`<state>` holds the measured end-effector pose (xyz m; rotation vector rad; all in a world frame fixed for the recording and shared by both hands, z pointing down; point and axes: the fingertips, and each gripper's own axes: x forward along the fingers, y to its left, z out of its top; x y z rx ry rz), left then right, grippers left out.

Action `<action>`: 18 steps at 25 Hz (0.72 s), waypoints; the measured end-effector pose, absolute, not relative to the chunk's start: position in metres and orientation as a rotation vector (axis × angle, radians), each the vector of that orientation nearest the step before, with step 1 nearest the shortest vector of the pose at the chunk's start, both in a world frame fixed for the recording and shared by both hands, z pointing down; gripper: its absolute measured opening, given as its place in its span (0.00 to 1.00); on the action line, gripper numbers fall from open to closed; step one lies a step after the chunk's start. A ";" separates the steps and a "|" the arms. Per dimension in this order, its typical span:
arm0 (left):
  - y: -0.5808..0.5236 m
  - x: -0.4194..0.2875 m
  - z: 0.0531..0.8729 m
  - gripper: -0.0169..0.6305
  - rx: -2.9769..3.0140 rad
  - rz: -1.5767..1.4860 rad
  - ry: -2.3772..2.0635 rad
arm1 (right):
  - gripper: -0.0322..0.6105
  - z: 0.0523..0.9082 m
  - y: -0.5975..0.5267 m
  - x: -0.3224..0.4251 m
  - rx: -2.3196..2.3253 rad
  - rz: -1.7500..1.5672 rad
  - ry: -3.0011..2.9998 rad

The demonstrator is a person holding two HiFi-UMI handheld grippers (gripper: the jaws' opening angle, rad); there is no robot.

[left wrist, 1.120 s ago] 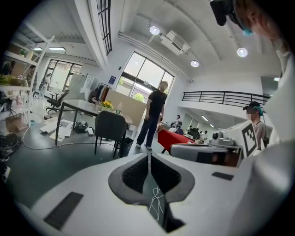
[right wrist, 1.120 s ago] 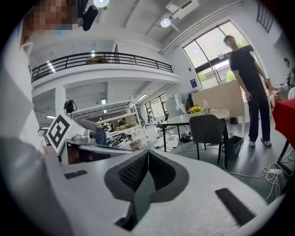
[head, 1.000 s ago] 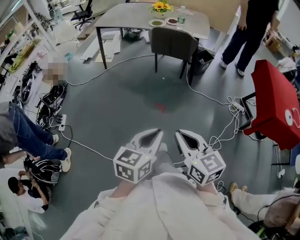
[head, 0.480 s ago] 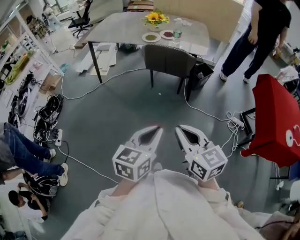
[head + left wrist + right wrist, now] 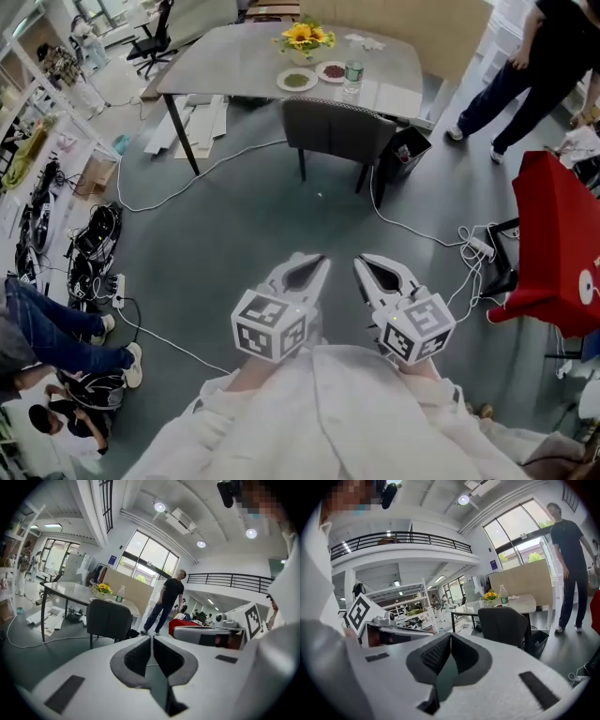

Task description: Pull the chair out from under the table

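A dark grey chair [image 5: 339,131] stands tucked against the near edge of a grey table [image 5: 225,58], its back toward me. It also shows ahead in the left gripper view, chair [image 5: 108,619], and in the right gripper view, chair [image 5: 502,626]. My left gripper [image 5: 317,262] and right gripper [image 5: 361,262] are held side by side low in the head view, well short of the chair. Both are shut and hold nothing. Sunflowers [image 5: 300,36], two plates and a bottle [image 5: 352,75] sit on the table.
White cables [image 5: 427,234] trail across the grey floor near the chair. A black bin [image 5: 407,149] sits by its right legs. A person [image 5: 530,66] stands at the right, a red-covered stand [image 5: 553,246] nearer. People and bags sit at the left.
The table and chair have come nearer and lower in the head view as I moved toward them. Both grippers stay shut and side by side.
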<state>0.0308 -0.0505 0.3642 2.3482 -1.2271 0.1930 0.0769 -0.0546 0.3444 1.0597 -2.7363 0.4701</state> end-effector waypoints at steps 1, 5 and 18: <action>-0.064 0.027 0.365 0.07 2.352 0.194 -1.220 | 0.05 0.345 -0.069 0.074 1.071 0.467 -2.731; -0.131 0.004 0.355 0.07 2.378 0.182 -1.226 | 0.05 0.343 -0.130 0.069 1.161 0.464 -2.715; -0.306 -0.031 0.330 0.07 2.477 0.206 -1.105 | 0.05 0.325 -0.301 0.019 1.281 0.455 -2.672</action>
